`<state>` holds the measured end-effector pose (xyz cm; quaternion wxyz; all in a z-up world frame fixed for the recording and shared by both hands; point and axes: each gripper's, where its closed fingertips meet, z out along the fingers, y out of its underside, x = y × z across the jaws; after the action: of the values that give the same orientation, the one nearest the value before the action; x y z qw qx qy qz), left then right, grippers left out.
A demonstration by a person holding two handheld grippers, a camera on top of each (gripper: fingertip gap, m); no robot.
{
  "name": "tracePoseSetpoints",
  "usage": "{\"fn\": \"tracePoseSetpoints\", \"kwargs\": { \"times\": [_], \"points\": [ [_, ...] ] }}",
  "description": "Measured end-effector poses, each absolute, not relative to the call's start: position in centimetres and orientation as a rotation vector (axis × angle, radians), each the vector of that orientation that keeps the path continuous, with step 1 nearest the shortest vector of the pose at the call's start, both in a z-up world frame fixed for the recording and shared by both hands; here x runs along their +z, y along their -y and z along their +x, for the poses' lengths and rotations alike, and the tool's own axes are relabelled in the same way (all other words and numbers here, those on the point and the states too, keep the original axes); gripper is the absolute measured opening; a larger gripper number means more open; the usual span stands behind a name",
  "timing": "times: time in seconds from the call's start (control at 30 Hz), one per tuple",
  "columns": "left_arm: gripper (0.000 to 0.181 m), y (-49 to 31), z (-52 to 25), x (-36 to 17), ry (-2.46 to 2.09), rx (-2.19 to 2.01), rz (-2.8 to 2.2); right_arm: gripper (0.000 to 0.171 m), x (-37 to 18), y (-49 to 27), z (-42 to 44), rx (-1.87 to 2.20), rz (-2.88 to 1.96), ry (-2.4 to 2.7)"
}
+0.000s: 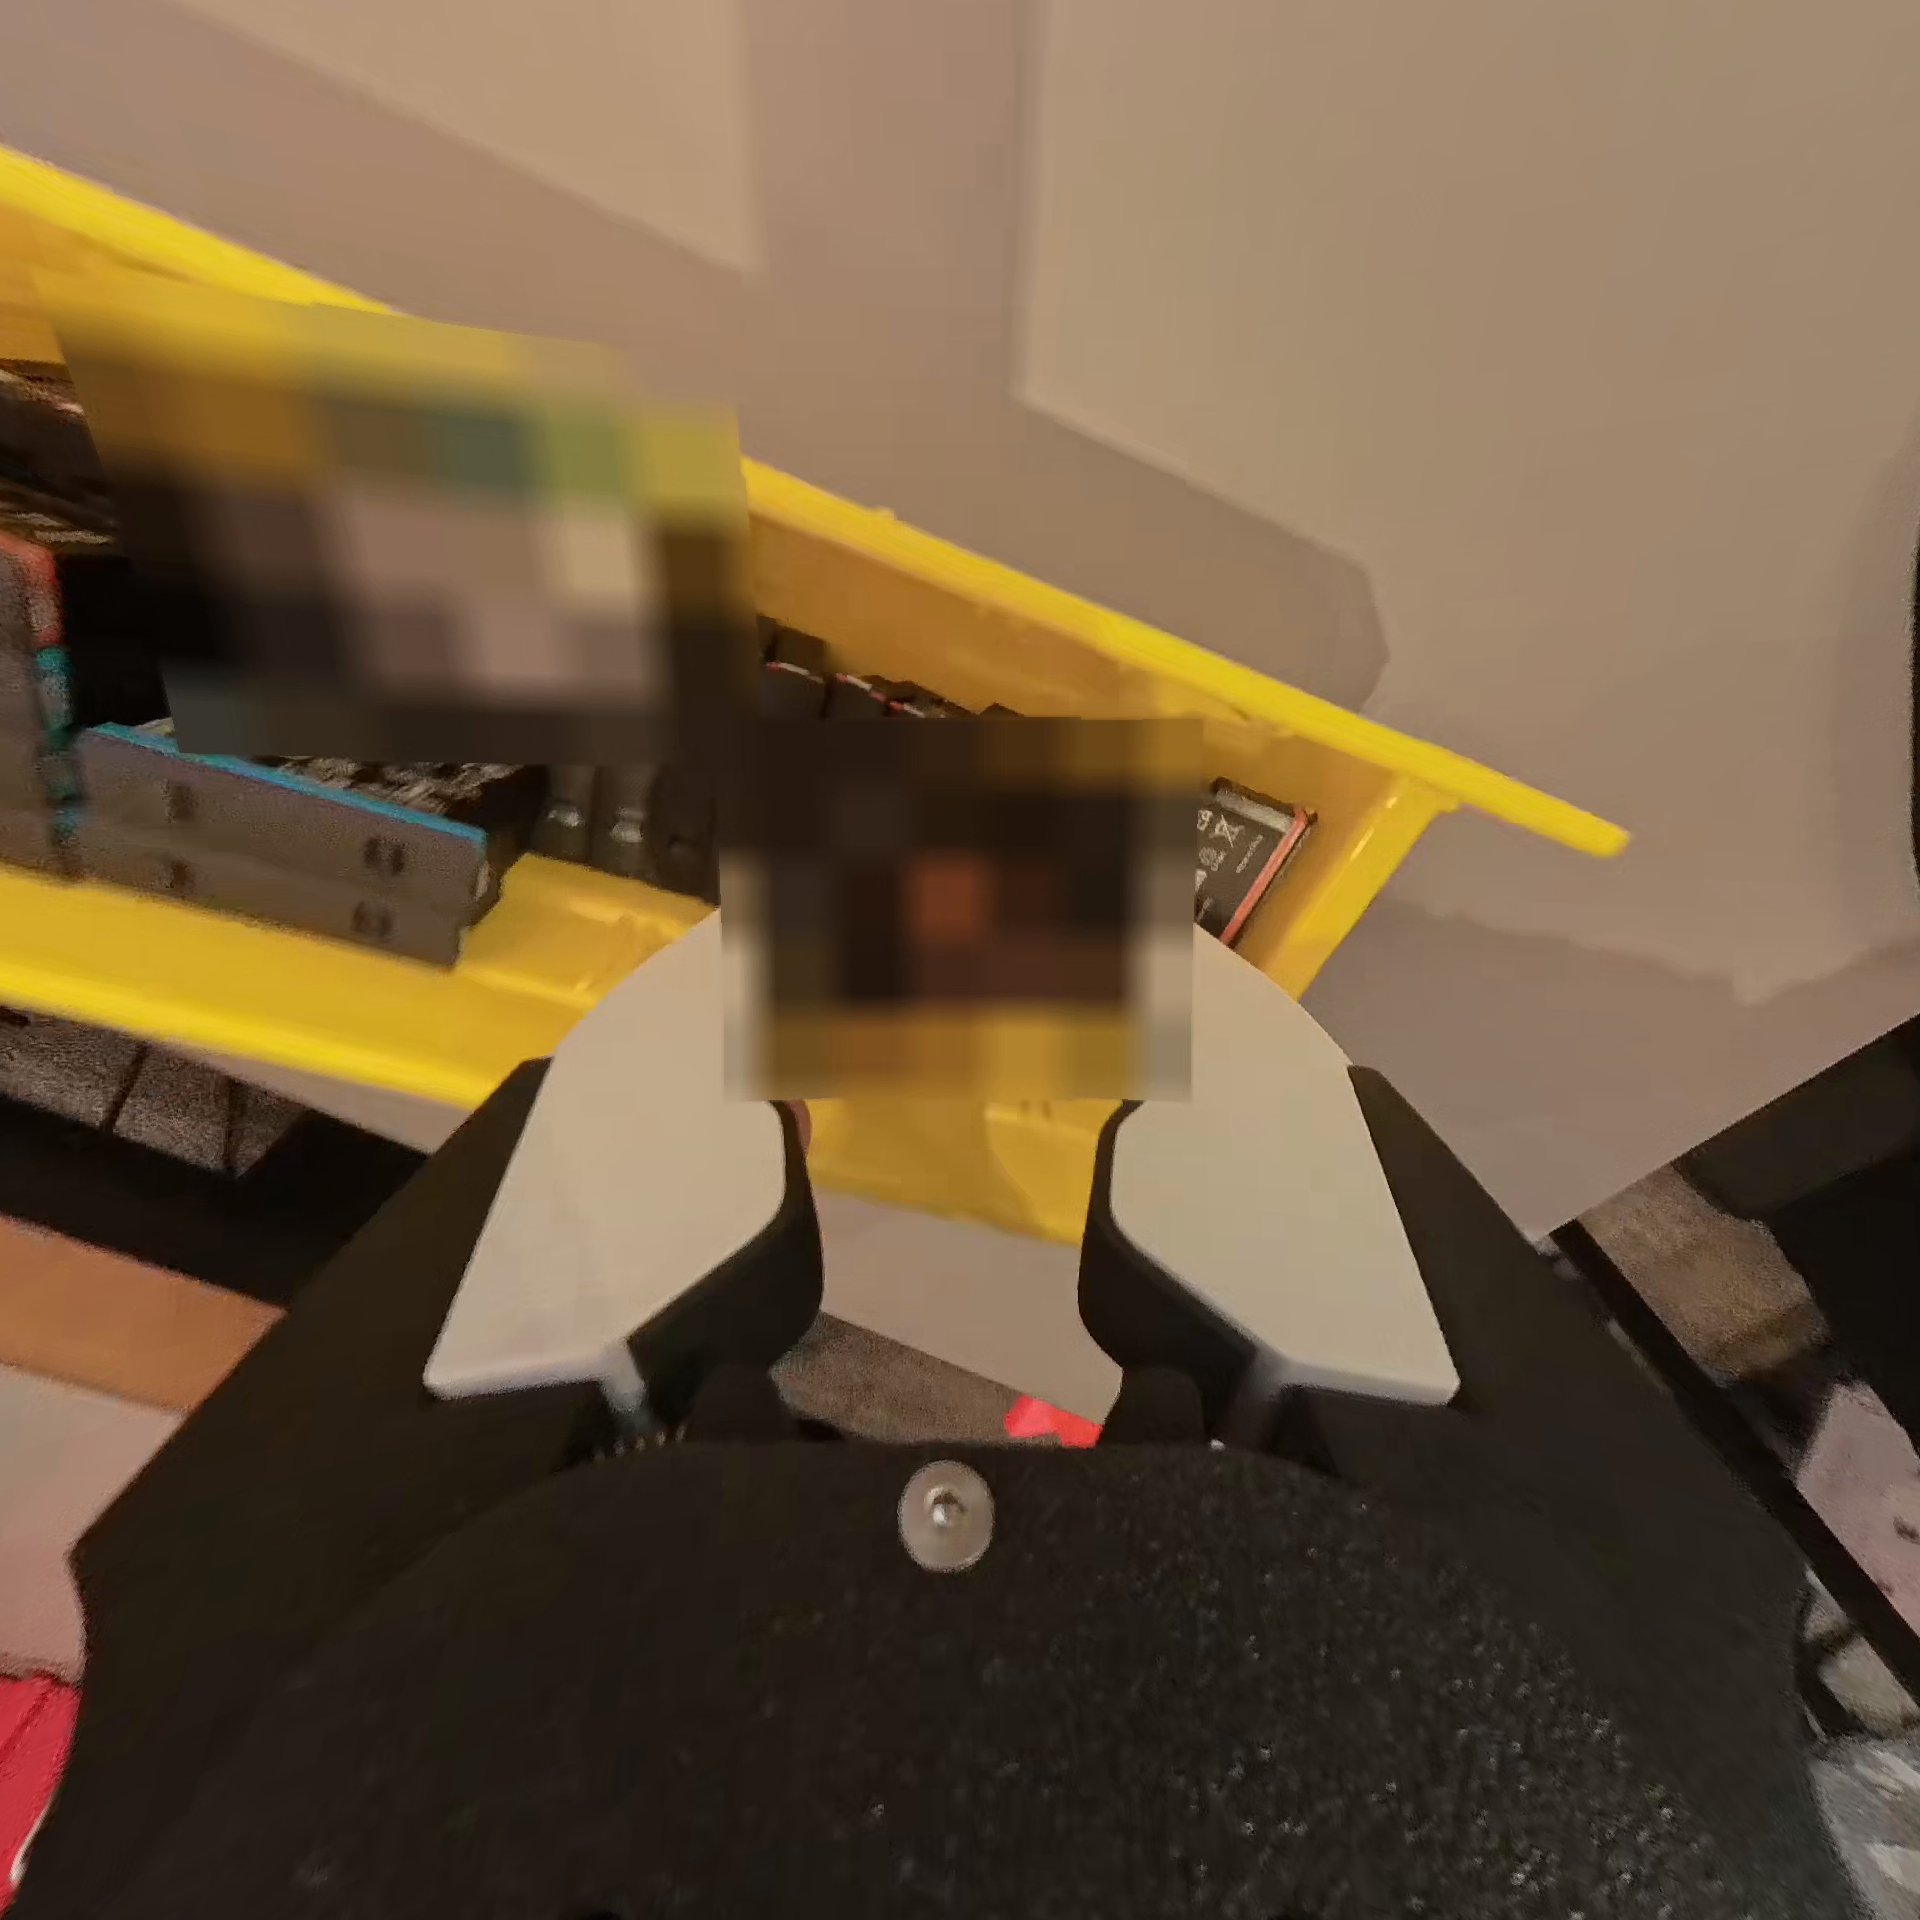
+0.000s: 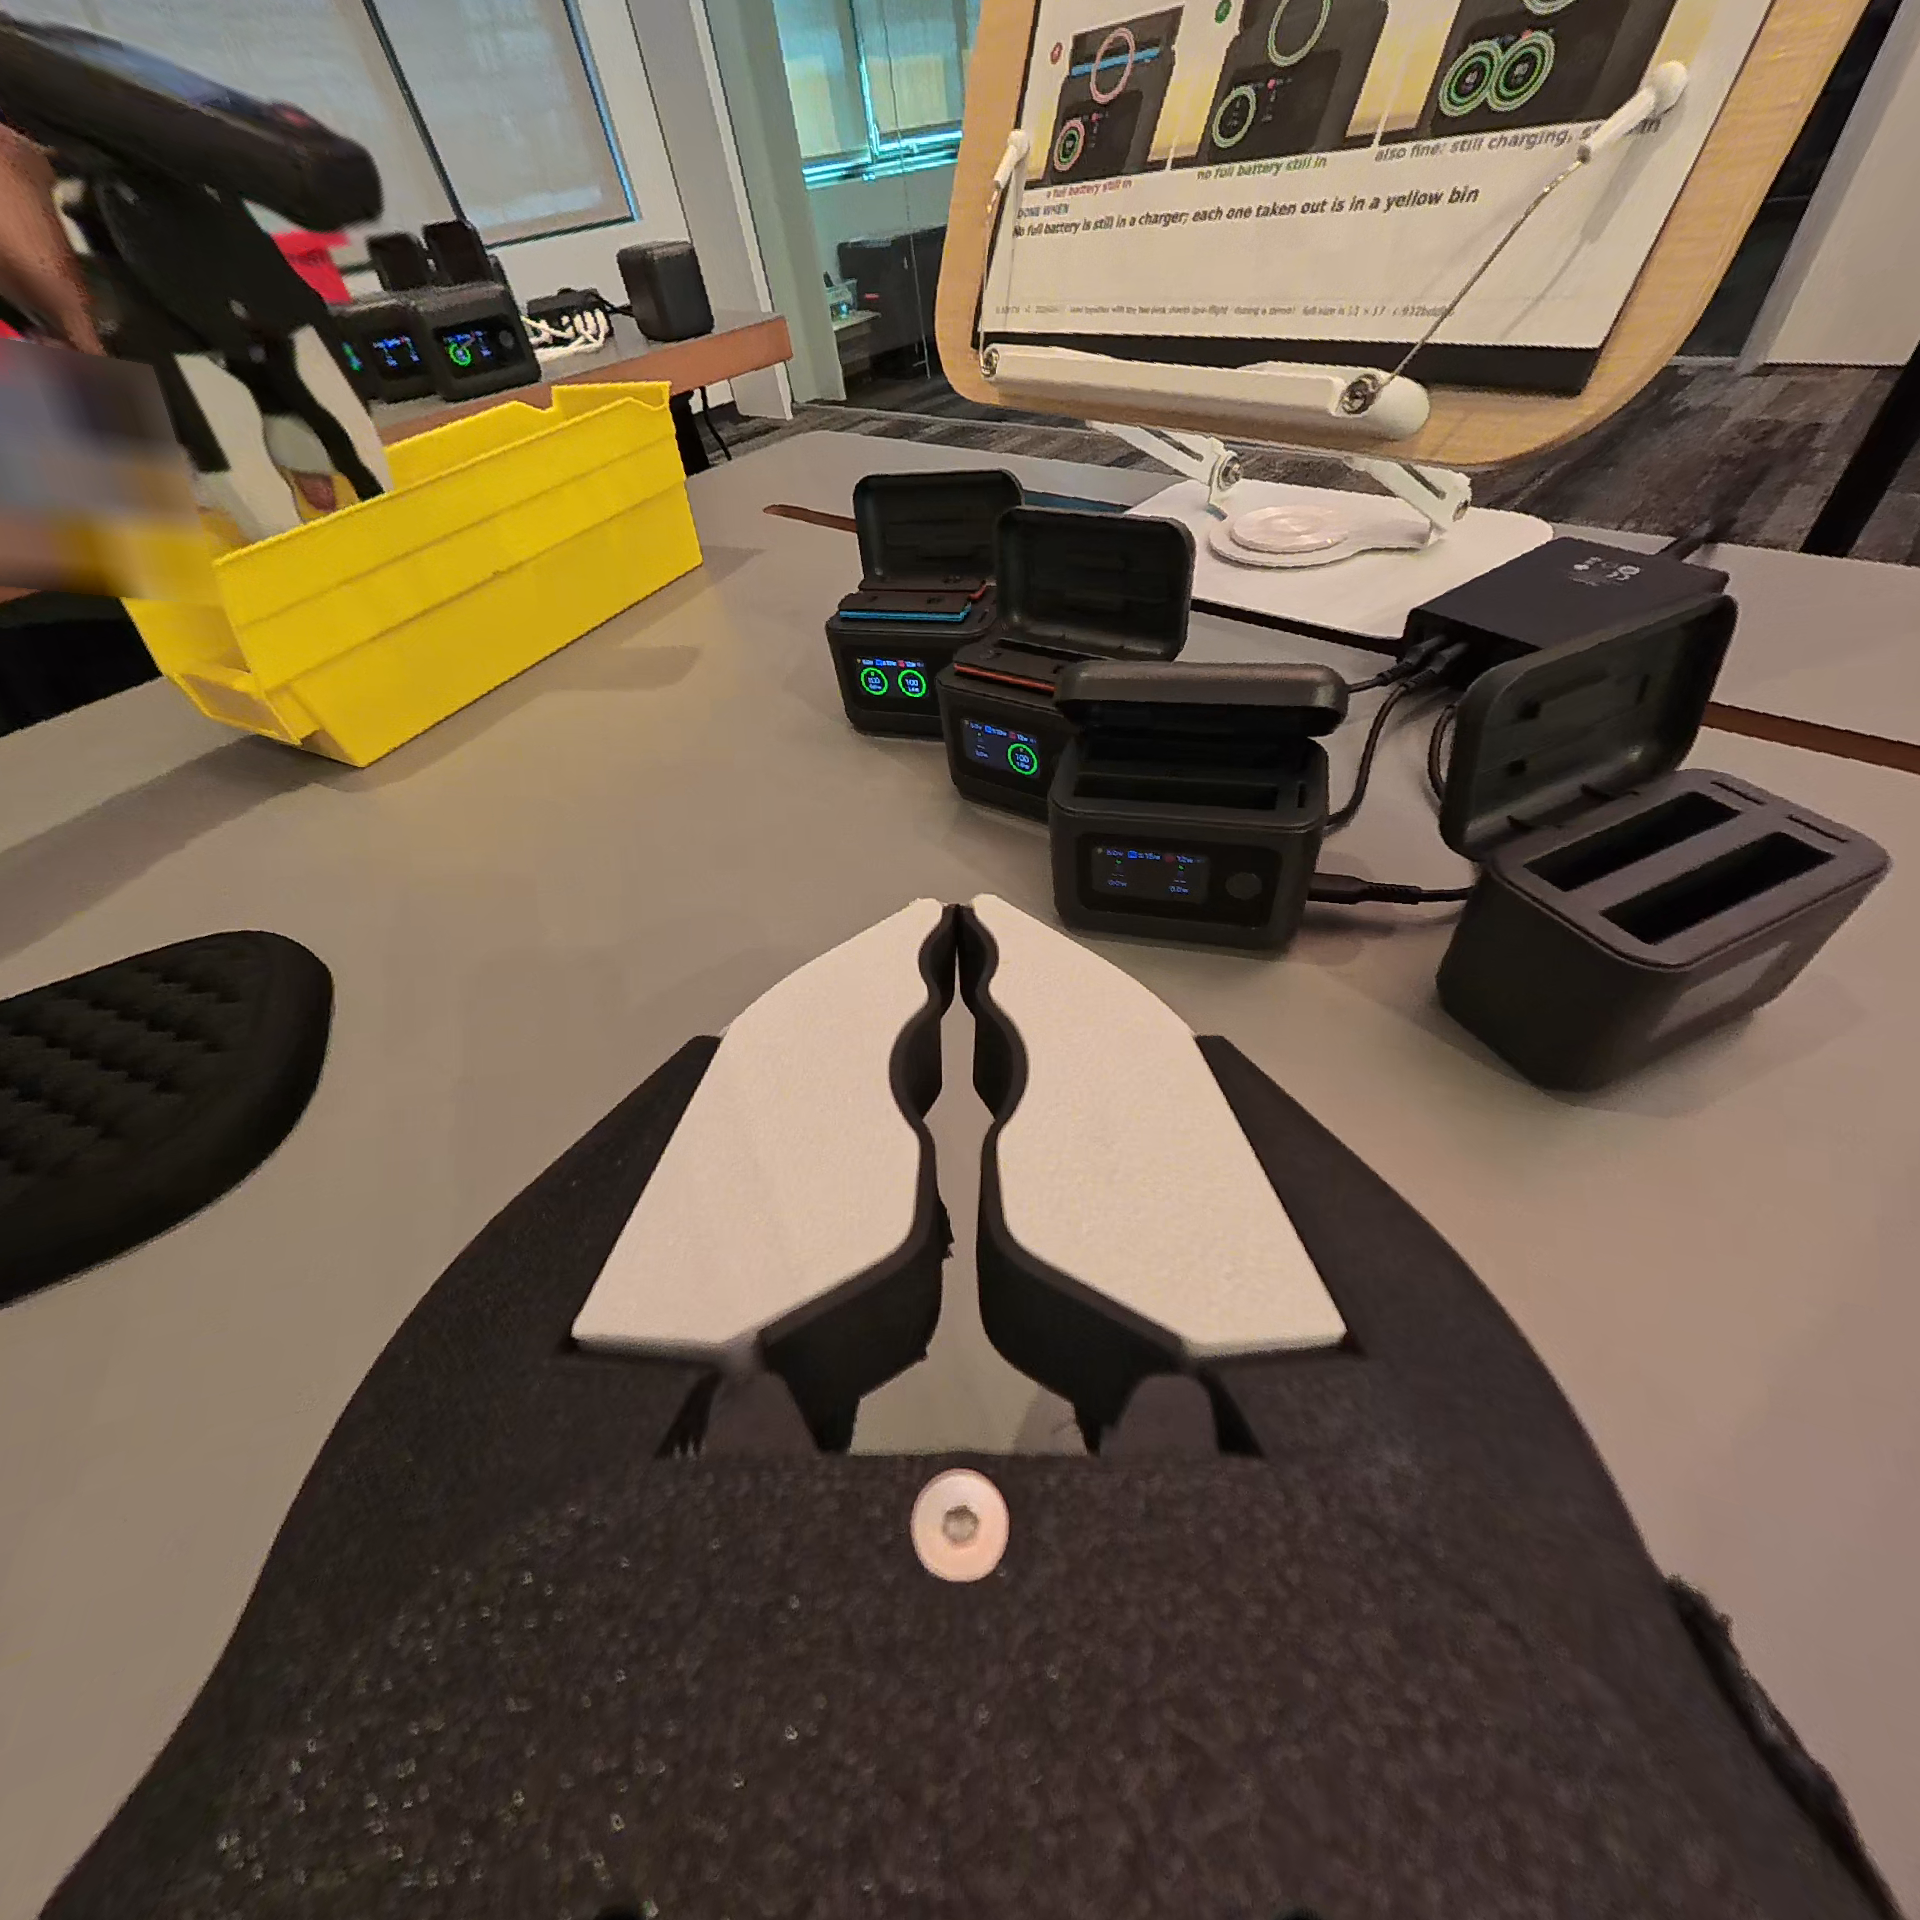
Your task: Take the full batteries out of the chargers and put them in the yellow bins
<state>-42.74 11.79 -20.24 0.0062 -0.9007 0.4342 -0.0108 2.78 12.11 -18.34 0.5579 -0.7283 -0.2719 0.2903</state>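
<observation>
My left gripper (image 1: 956,956) hangs over the open yellow bin (image 1: 997,634), its fingers closed on a dark battery with an orange edge, largely hidden by a mosaic patch. The bin holds several batteries (image 1: 281,831). From the right wrist view the left gripper (image 2: 296,473) is at the bin's (image 2: 468,592) near-left end. My right gripper (image 2: 958,914) is shut and empty above the grey table. Four chargers stand open: the farthest (image 2: 904,665) holds a blue-edged battery, the second (image 2: 992,727) an orange-edged one, and the two nearer (image 2: 1184,831) (image 2: 1652,914) show empty slots.
A tilted board with an instruction sheet (image 2: 1351,208) stands behind the chargers on a white stand. A black power hub (image 2: 1558,603) with cables sits at the right. A black mesh pad (image 2: 135,1081) lies at the left. More chargers (image 2: 457,343) sit on a far table. There is about 45 cm between the tips of the two grippers.
</observation>
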Motion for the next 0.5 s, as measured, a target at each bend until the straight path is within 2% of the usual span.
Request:
{"fn": "tracePoseSetpoints", "kwargs": {
  "times": [0.13, 0.27, 0.5],
  "points": [
    [0.059, -11.7, -41.1, -16.5, -1.32, -0.119, -2.632, 0.0, -17.5, -11.5, 2.1, 0.695, -1.664, 0.681],
    [0.059, -10.6, -35.9, -13.5, -1.401, -0.238, -2.375, 0.0, -16.1, -9.9, 0.8, 0.69, -1.53, 0.792],
    [0.059, -9.0, -24.0, -12.5, -1.55, -0.134, -1.909, 0.005, -16.0, -7.5, -1.6, 0.761, -1.466, 0.918]
  ]
}}
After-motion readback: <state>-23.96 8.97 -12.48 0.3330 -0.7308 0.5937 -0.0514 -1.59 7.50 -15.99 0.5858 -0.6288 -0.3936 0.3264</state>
